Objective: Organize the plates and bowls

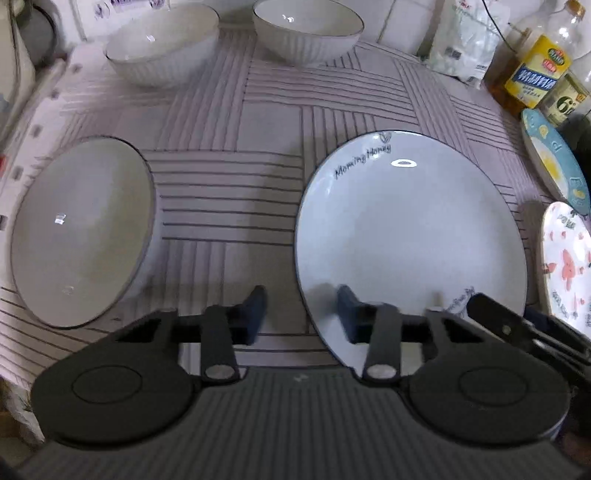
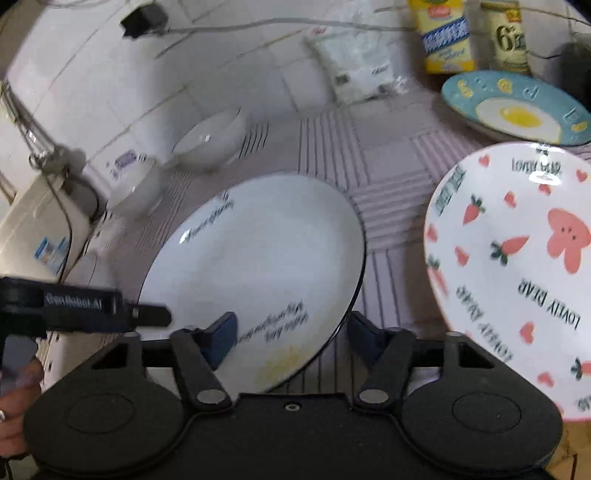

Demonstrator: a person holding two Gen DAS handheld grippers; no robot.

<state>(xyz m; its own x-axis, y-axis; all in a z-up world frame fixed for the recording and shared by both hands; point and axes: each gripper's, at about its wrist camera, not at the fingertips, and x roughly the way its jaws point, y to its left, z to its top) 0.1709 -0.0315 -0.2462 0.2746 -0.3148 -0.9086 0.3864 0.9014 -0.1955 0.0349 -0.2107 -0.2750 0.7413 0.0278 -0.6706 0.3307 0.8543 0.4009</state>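
A white plate with a dark rim and "Morning Honey" lettering (image 1: 410, 236) lies flat on the striped mat; it also shows in the right wrist view (image 2: 258, 266). My left gripper (image 1: 303, 314) is open, its right finger over the plate's near-left edge. My right gripper (image 2: 291, 336) is open, astride the plate's near rim. A white bowl (image 1: 81, 229) sits at the left. Two white ribbed bowls (image 1: 162, 48) (image 1: 306, 29) stand at the back. A carrot-and-bear plate (image 2: 517, 266) lies at the right. A blue egg plate (image 2: 517, 107) lies behind it.
Oil bottles (image 1: 532, 70) and a white plastic bag (image 1: 461, 40) stand at the back right by the tiled wall. A white appliance (image 2: 40, 229) stands at the left edge. The striped mat (image 1: 236, 122) covers the counter.
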